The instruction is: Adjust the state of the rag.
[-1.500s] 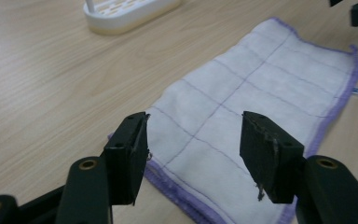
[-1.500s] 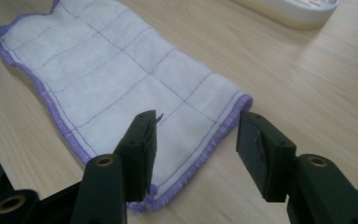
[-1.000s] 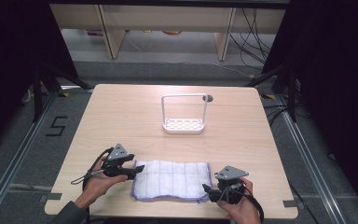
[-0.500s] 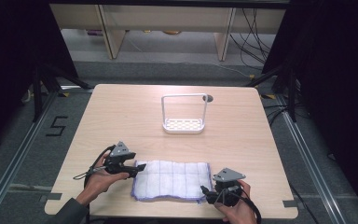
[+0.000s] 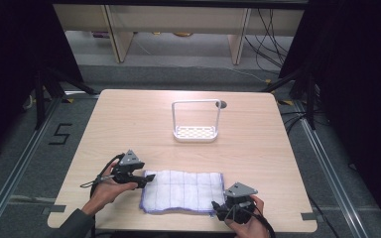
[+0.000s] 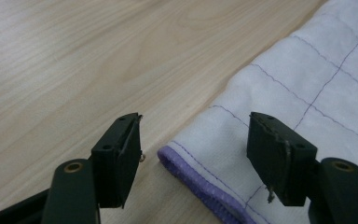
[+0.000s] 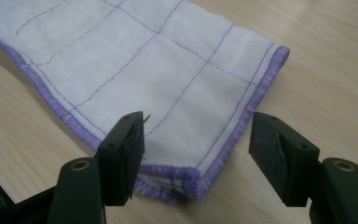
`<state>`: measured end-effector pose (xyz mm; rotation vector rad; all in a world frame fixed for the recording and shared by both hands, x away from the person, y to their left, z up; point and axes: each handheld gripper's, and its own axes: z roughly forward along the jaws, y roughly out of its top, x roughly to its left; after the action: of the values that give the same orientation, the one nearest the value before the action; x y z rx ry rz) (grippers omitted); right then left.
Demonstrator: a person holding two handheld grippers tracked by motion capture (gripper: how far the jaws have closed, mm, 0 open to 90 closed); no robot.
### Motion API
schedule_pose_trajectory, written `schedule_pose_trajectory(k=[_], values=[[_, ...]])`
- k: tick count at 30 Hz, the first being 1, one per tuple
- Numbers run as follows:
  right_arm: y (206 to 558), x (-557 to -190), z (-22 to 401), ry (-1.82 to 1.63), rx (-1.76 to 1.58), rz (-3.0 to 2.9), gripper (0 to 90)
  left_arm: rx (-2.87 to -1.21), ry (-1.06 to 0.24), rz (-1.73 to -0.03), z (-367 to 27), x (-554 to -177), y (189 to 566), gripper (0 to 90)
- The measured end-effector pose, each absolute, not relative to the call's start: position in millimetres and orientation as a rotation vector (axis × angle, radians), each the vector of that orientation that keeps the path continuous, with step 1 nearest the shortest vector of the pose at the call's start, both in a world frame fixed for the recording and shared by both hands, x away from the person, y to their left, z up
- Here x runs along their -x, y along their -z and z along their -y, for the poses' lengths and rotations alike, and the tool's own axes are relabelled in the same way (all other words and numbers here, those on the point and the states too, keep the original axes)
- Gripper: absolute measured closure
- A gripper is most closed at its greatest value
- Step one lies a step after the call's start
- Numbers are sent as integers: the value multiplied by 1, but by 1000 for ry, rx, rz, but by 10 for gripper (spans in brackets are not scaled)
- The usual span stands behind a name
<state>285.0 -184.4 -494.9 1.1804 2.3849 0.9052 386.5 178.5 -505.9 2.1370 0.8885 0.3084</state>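
Wooden table: folded white cloth, purple-edged, near front edge. Left gripper, right gripper: jaws spread, each straddling a cloth corner, not pinching.

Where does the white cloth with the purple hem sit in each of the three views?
High view: white cloth lies flat at the table's near edge, between the two hand-held grippers.
Left gripper view: its corner fills the right side, between the open jaws.
Right gripper view: it spreads across the upper left.
Shared landmark: the purple hem.
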Motion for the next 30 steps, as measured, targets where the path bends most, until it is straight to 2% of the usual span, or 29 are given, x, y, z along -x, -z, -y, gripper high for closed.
schedule_pose_trajectory(k=[9,14,22,26,28,29,30], values=[[498,-277,182,-874,-1179,-2387,368,-2200,-307,-848,-178,-392,508,461],[500,-273,181,-871,-1206,-2398,371,-2225,-312,-841,-177,-394,508,486],[505,-270,177,-857,-1214,-2422,398,-2268,-317,-797,-177,-394,508,638],[506,-270,178,-882,-1205,-2419,482,-2277,-318,-760,-176,-393,507,769],[506,-272,179,-886,-1190,-2427,546,-2277,-304,-757,-177,-395,507,800],[506,-272,179,-886,-1190,-2427,546,-2277,-304,-757,-177,-395,507,809],[506,-273,181,-898,-1186,-2420,619,-2272,-301,-772,-177,-397,507,815]])
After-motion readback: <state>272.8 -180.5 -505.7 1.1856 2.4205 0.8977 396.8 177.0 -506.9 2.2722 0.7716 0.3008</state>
